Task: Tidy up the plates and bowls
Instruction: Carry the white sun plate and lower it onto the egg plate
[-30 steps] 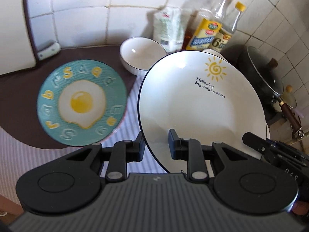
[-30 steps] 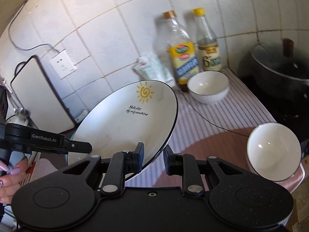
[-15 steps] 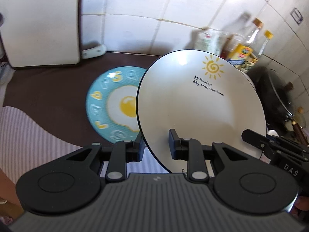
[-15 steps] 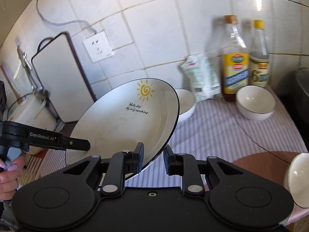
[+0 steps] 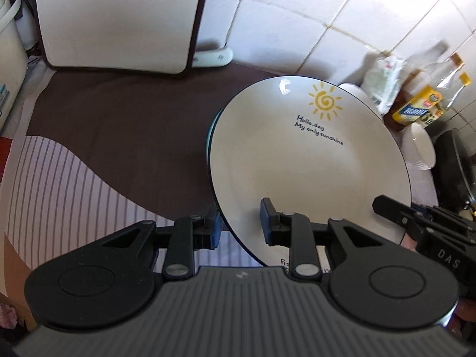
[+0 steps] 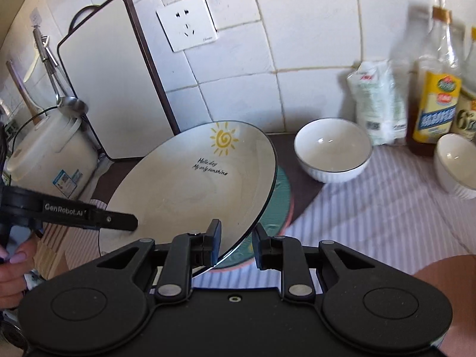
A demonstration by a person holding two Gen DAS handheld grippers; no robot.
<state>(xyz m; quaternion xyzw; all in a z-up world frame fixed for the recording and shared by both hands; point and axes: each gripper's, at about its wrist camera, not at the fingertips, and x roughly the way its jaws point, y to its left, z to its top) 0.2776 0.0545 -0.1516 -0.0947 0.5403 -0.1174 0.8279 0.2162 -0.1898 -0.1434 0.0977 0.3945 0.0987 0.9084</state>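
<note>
Both grippers hold a large white plate (image 5: 309,160) with a yellow sun and black writing. My left gripper (image 5: 241,227) is shut on its near left rim. My right gripper (image 6: 236,245) is shut on its right rim, also seen in the right wrist view (image 6: 190,184). The plate hangs tilted directly over a teal egg-pattern plate (image 6: 278,205) on the counter, which is mostly hidden; only a teal edge (image 5: 210,131) shows in the left wrist view. Two white bowls (image 6: 333,151) (image 6: 456,165) stand to the right.
A white cutting board (image 6: 110,89) leans on the tiled wall at the back left, beside a rice cooker (image 6: 50,157). Oil bottles (image 6: 437,89) and a white bag (image 6: 377,101) stand at the back right. A dark pot (image 5: 455,166) sits far right.
Both grippers have carried the sun plate leftward and lower, so it now covers the teal egg plate almost fully. Both grips are unchanged.
</note>
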